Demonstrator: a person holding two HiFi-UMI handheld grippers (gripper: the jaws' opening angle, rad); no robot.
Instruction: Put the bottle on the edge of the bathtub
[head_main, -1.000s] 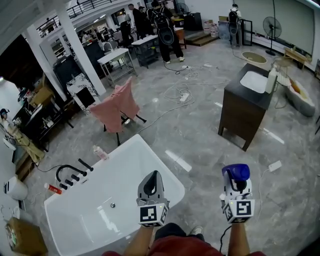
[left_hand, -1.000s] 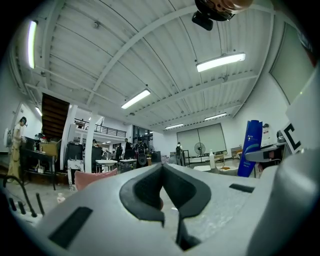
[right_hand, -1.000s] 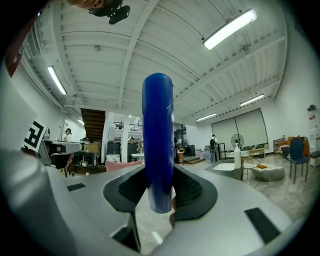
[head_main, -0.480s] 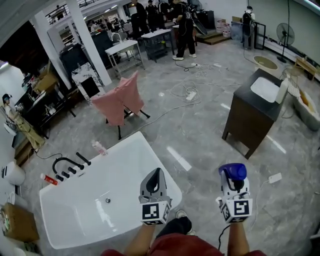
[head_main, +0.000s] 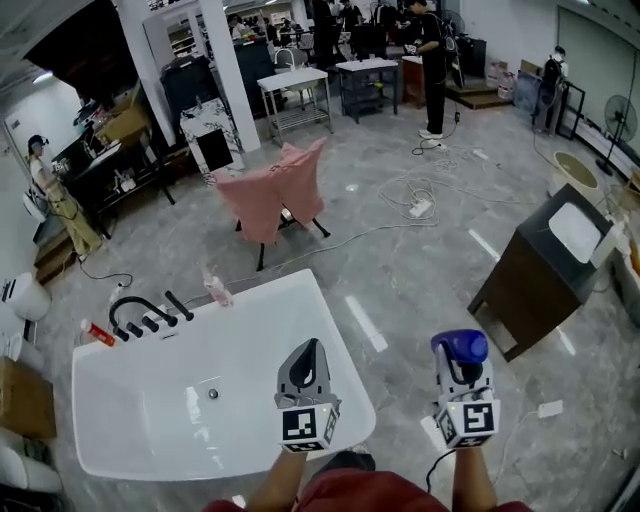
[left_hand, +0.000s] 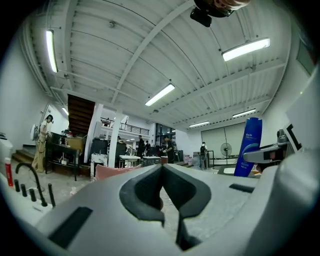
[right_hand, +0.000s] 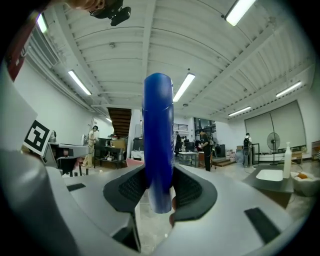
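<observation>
- White enamel: the bathtub (head_main: 345, 352) fills the lower left of the head view. A black tap set (head_main: 145, 318) stands at its far-left corner, and a small pink bottle (head_main: 214, 290) sits just beyond its far rim.
- The left tongs (head_main: 306, 350) hang over the tub's near-right corner, jaws closed tip to tip with nothing between them.
- The right tongs (head_main: 459, 352) are clamped on the blue bottle (head_main: 458, 346). They hold it upright over the grey floor (head_main: 400, 290), well to the right of the tub's right rim.
- Progress, as I judge it: the bottle is picked up and in carry. Bringing it across to the rim, setting it down and letting go are all left.
- The bottle is tall, deep blue plastic, rounded at the top, with pale print on one face. It looks flattened, narrow edge-on and broader from the side. The pads grip it low on the body, so most of it stands above the jaws.
</observation>
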